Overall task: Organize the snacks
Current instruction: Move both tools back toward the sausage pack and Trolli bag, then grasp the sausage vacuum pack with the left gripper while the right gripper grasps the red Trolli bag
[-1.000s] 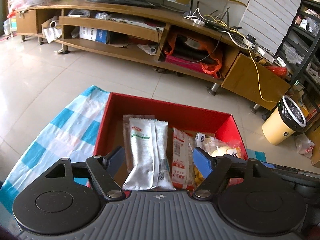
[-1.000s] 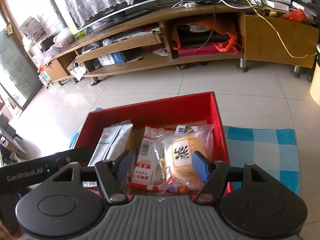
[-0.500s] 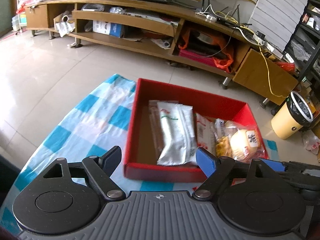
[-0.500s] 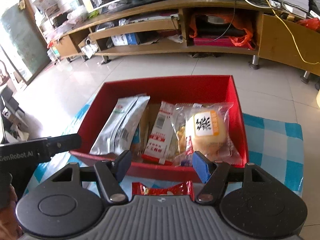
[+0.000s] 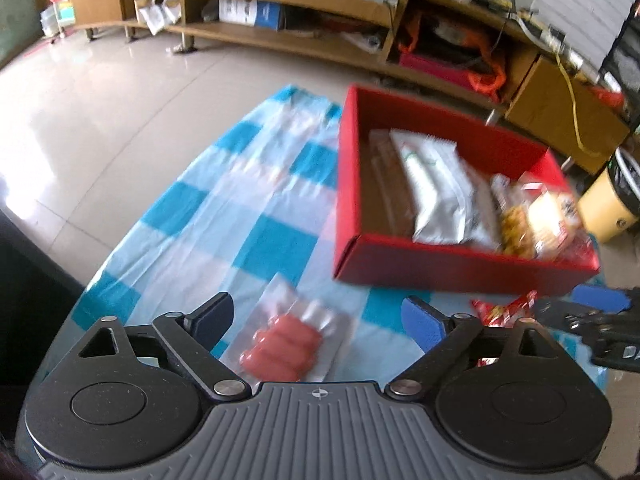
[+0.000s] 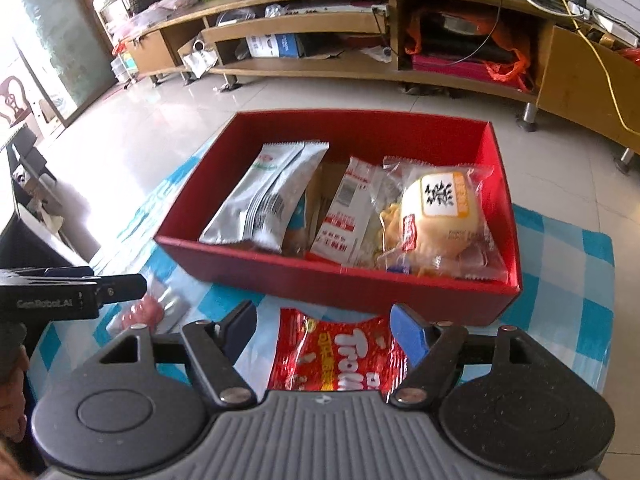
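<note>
A red box (image 6: 400, 284) (image 5: 440, 264) on a blue-checked cloth (image 5: 224, 216) holds a silver pouch (image 6: 268, 196), a white-red packet (image 6: 348, 212) and a wrapped bun (image 6: 440, 208). My left gripper (image 5: 318, 318) hovers over a clear pack of pink sausages (image 5: 288, 344) on the cloth; its jaws are opening, and the pads stand clear of the pack on either side. My right gripper (image 6: 324, 326) hangs above a red candy bag (image 6: 340, 356) in front of the box; its jaws are opening too, not pressing the bag.
A long wooden TV stand (image 6: 360, 28) with cluttered shelves runs along the far wall across a tiled floor. A yellow bin (image 5: 612, 204) stands at the right. The left gripper's body (image 6: 60, 296) shows at the left of the right wrist view, over the sausage pack (image 6: 148, 312).
Both grippers pulled back from above the box toward the near cloth and tilted down. The sausage pack and the red candy bag came into view beneath them. Both sets of jaws widened.
</note>
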Demonstrator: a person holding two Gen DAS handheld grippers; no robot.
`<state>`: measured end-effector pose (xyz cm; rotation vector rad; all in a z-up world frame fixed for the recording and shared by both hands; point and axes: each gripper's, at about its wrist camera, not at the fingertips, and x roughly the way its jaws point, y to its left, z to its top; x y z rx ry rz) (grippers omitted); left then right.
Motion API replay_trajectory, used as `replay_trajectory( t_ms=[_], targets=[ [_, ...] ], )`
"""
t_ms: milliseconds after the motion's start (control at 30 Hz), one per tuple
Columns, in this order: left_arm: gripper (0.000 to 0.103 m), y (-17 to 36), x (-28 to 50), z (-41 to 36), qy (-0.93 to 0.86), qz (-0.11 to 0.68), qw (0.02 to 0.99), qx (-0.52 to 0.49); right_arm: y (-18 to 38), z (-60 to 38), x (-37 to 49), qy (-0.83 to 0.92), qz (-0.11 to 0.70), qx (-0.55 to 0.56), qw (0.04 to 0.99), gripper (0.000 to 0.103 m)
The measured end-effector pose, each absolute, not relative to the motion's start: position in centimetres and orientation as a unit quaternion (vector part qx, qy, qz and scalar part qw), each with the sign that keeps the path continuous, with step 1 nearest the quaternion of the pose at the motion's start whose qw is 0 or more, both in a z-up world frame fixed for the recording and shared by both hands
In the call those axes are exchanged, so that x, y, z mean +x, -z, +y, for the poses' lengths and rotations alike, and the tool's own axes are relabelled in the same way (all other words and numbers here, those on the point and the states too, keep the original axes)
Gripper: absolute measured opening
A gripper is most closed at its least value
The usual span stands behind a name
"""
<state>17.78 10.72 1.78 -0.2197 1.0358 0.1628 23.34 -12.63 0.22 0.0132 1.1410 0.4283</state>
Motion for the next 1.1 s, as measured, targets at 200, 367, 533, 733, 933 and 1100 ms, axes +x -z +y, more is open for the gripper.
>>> replay_trajectory(
  t_ms=[200, 367, 533, 733, 933, 1100],
  targets=[
    [0.095, 0.6, 17.7, 10.9, -0.073, 0.52, 0.848, -0.067, 0.3, -13.0, 23.2, -0.204, 0.547, 0.006, 0.811, 0.074],
    [0.096, 1.8, 18.1, 10.4, -0.055, 0.534, 0.843, -0.044, 0.9, -13.0, 23.2, -0.202, 0.555, 0.006, 0.807, 0.075],
    [0.089, 3.2, 18.4, 9.7, -0.048, 0.549, 0.835, -0.015, 1.3, -12.9, 23.1, -0.205, 0.561, 0.005, 0.802, 0.075],
    [0.075, 3.4, 17.1, 9.6, -0.035, 0.551, 0.834, -0.012, 1.4, -13.0, 23.0, -0.203, 0.565, 0.004, 0.8, 0.081],
    [0.074, 3.1, 15.7, 9.5, -0.032, 0.551, 0.833, -0.037, 2.1, -13.6, 22.4, -0.193, 0.574, 0.001, 0.796, 0.081],
    [0.074, 2.6, 14.8, 8.8, -0.03, 0.547, 0.835, -0.045, 2.5, -13.8, 22.5, -0.187, 0.579, -0.001, 0.794, 0.081]
  ],
)
